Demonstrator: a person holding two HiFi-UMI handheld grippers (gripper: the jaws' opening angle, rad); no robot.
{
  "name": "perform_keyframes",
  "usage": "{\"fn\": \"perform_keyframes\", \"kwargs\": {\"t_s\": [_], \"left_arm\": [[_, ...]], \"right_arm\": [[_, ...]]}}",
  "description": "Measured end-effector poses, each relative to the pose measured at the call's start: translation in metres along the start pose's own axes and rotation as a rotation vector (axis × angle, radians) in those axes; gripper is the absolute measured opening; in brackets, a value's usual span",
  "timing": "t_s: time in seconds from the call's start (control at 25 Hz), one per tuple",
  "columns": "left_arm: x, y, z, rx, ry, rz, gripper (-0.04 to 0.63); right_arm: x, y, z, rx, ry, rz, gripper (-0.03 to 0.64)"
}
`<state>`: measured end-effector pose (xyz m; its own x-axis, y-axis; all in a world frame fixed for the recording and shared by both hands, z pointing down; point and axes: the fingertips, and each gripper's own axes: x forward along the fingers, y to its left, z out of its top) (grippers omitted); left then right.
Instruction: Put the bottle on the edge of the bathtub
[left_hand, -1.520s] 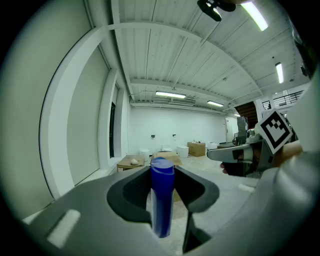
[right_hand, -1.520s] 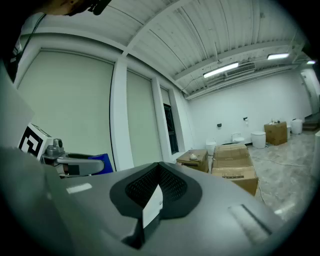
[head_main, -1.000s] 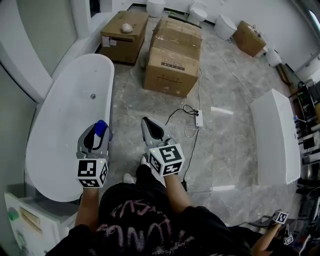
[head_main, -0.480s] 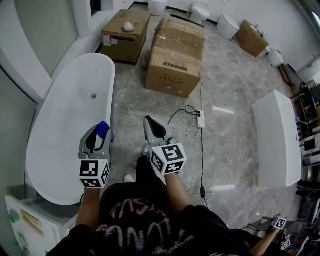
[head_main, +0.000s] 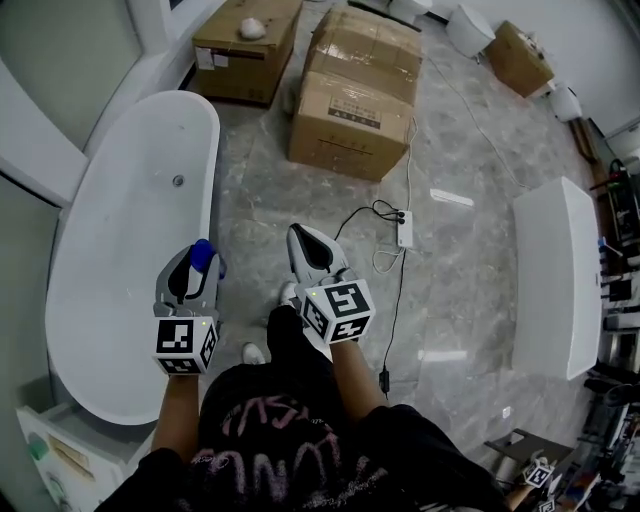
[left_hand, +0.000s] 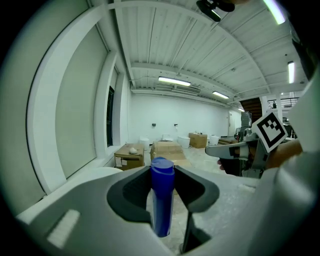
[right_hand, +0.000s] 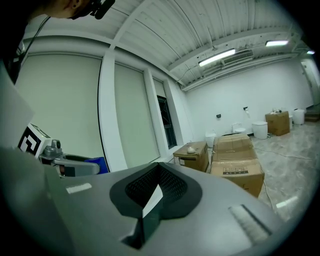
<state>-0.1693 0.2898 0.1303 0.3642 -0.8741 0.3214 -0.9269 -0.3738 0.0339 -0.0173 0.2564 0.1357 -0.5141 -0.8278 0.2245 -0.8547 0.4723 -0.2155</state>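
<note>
Our left gripper (head_main: 191, 272) clamps the bottle (left_hand: 162, 197); the right gripper (head_main: 303, 245) is closed on nothing. Released tilted, the bottle could slide off the bathtub (head_main: 208, 175) rim below our fingers.

I see a grey marbled floor (head_main: 470, 260) with cardboard boxes (head_main: 350, 125) ahead and a white power strip (head_main: 404, 229) on its cable. A tall window (right_hand: 166, 122) is in the left wall, and strip lights (left_hand: 174, 81) hang under a ribbed ceiling.
</note>
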Motion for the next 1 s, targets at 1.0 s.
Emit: {"fn": "perform_keyframes", "kwargs": {"t_s": [1.0], "left_arm": [[0.202, 0.012, 0.045, -0.006, 0.057, 0.049, 0.144]], "right_arm": [[0.127, -0.15, 0.027, 0.038, 0.072, 0.048, 0.011]]}}
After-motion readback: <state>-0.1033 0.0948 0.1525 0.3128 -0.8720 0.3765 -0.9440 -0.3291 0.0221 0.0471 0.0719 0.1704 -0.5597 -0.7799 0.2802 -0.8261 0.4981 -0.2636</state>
